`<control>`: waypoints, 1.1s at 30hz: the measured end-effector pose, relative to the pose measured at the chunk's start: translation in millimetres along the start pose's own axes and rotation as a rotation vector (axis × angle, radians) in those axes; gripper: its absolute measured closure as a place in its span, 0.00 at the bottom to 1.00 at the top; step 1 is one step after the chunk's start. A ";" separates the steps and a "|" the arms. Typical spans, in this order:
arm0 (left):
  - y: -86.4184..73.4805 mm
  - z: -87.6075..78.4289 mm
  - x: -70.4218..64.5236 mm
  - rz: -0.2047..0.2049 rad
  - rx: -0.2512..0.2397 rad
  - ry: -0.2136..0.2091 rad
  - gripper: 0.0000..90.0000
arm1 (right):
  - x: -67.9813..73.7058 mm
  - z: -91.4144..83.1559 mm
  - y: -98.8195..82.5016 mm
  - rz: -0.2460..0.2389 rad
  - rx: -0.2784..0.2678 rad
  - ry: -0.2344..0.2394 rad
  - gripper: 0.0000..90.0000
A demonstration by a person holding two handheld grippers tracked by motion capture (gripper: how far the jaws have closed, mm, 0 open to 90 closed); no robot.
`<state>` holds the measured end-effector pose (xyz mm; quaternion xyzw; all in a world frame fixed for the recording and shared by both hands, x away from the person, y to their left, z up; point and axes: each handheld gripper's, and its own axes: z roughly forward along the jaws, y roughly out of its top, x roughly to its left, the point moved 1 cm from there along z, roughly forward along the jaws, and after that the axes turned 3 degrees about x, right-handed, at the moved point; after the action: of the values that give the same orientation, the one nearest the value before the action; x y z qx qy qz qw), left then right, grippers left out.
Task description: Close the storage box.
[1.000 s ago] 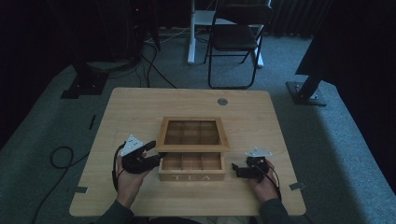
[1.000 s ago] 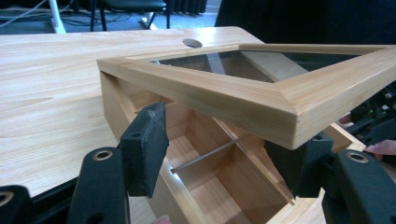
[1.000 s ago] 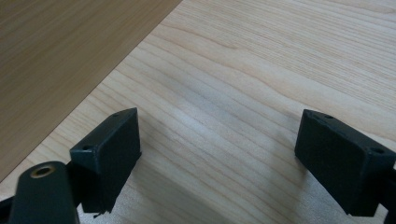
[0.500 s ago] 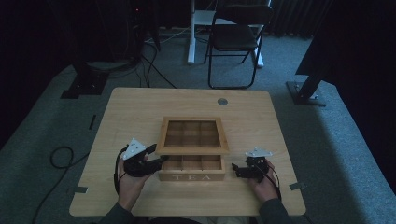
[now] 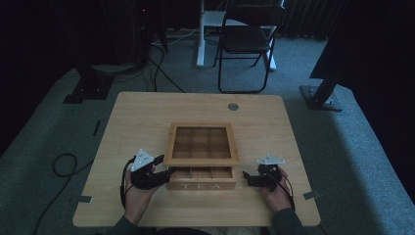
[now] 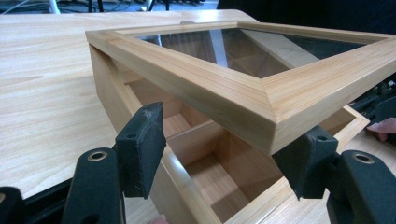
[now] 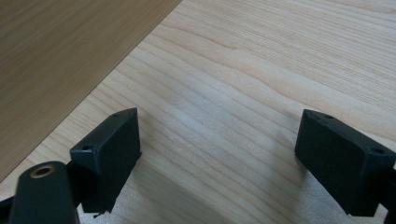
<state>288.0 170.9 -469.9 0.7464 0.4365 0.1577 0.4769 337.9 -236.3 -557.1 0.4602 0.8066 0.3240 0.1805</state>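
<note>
While glass-paned square lid (image 6: 261,70) hovers ajar over wooden box (image 5: 200,178), both hand-held grippers gape.

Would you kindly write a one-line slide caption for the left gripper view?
Open left gripper at the corner of a wooden tea box, its glass-paned lid raised above empty compartments.

Left gripper (image 6: 224,154): jaws apart, straddling the near corner of a wooden box (image 6: 187,154). Glass-paned lid (image 6: 261,88) raised above empty compartments. Box rests on the desk (image 6: 46,84).
</note>
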 end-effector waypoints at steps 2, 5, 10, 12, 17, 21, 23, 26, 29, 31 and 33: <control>-1.3 0.2 -0.2 0.001 0.005 0.002 0.41 | 0.0 0.0 0.0 0.000 0.000 0.000 0.15; -3.0 0.6 -1.5 0.010 0.007 0.020 0.41 | -0.1 0.0 0.0 -0.001 0.000 -0.001 0.15; -5.1 0.8 -2.8 0.015 0.007 0.031 0.41 | -0.1 0.0 0.0 -0.002 0.000 0.000 0.15; -5.5 0.8 -3.0 0.014 0.006 0.033 0.41 | -0.1 0.0 0.0 -0.002 0.000 0.000 0.15; -6.7 1.3 -2.9 0.015 0.003 0.036 0.41 | -0.2 0.0 0.0 -0.002 0.001 0.000 0.15; -8.6 2.0 -3.2 0.009 0.007 0.039 0.41 | -0.1 0.0 0.0 -0.001 0.001 0.000 0.15; -9.0 2.1 -3.2 0.009 0.010 0.039 0.41 | -0.2 0.0 0.0 -0.001 0.000 0.000 0.15; -10.6 2.7 -3.0 0.005 0.012 0.038 0.41 | -0.1 0.2 0.2 -0.002 0.001 0.000 0.15; -11.7 3.1 -3.0 0.004 0.013 0.039 0.40 | -0.1 0.3 0.3 -0.001 0.001 0.000 0.15; -12.4 3.4 -2.7 0.007 0.017 0.041 0.40 | -0.2 0.6 0.5 -0.003 0.001 0.000 0.15; -13.1 3.7 -2.9 0.012 0.019 0.045 0.40 | -0.1 0.8 0.8 -0.003 0.001 0.001 0.15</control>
<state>282.2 168.6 -482.4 0.7499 0.4441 0.1732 0.4588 338.9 -235.8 -557.1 0.4592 0.8075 0.3234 0.1802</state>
